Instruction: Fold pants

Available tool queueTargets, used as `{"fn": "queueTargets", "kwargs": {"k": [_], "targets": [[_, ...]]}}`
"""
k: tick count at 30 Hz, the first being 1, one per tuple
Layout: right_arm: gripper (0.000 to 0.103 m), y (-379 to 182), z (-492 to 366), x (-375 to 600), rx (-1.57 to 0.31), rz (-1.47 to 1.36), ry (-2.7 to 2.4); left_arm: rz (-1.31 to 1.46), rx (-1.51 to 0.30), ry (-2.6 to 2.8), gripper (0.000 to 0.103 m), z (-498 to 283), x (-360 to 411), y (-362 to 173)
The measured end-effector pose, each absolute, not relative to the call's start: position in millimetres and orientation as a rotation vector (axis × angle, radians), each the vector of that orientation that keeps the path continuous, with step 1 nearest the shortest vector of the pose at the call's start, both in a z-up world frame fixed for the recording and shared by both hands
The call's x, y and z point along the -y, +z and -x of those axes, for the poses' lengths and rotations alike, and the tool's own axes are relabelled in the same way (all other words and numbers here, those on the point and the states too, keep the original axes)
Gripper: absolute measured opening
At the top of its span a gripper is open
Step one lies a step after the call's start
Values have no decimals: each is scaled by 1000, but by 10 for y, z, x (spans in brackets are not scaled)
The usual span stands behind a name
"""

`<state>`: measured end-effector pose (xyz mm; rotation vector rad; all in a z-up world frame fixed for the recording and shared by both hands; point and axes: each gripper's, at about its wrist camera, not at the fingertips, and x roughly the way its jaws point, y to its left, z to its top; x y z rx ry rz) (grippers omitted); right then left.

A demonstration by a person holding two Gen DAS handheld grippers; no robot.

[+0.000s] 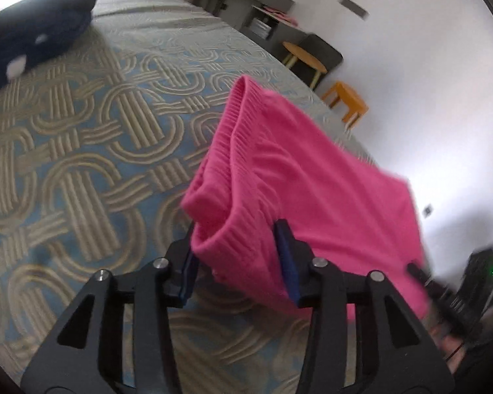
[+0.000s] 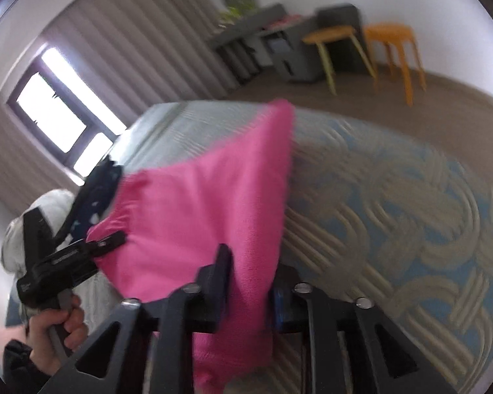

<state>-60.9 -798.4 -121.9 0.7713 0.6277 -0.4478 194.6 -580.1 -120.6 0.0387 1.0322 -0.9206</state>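
Pink knitted pants [image 1: 295,177] hang in the air above the bed, held by both grippers. My left gripper [image 1: 238,262] is shut on the ribbed waistband end; the band bulges up between its blue pads. My right gripper [image 2: 249,282] is shut on the other edge of the pants [image 2: 197,213], and the cloth hangs down between its fingers. The left gripper also shows in the right wrist view [image 2: 108,241], pinching the cloth's left corner. The right gripper shows in the left wrist view [image 1: 417,271] at the cloth's far right corner. Both views are motion-blurred.
The bed [image 1: 82,164] has a blue and beige woven-pattern cover. A dark navy garment [image 1: 33,32] lies at its far left. Beyond the bed stand a grey desk [image 2: 272,42], a round wooden stool [image 2: 332,36] and an orange stool [image 2: 394,49] on brown floor.
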Motion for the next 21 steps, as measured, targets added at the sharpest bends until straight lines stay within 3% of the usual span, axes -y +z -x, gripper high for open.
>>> {"fn": "queueTargets", "kwargs": {"k": [2,5,7,8,10,11,13,14,15,21], "targets": [[30,-1187,660,7958,-639,-738,-478,-97,-994,-902,56,-1894,5741,-1138],[43,-1048,655,7889,-681,-645,-579,-149,-927,-874,56,-1902,5648,-945],[44,-913,705,7867,-655,-609,-616,-161,-847,-863,53,-1894,5575,-774],[44,-793,745,7864,-621,-600,-612,-150,-799,-876,50,-1862,5547,-632],[44,-572,770,7840,-553,-598,-593,-150,-756,-901,27,-1802,5597,-446],[43,-495,745,7820,-534,-590,-582,-160,-748,-920,23,-1754,5677,-369],[30,-370,632,7789,-507,-580,-554,-175,-733,-951,11,-1674,5826,-321],[13,-337,547,7766,-503,-584,-540,-194,-726,-963,10,-1638,5943,-335],[10,-330,476,7730,-505,-575,-536,-209,-728,-966,10,-1625,6011,-371],[8,-682,97,7616,-617,-524,-588,-243,-915,-902,7,-1810,6336,-1045]]}}
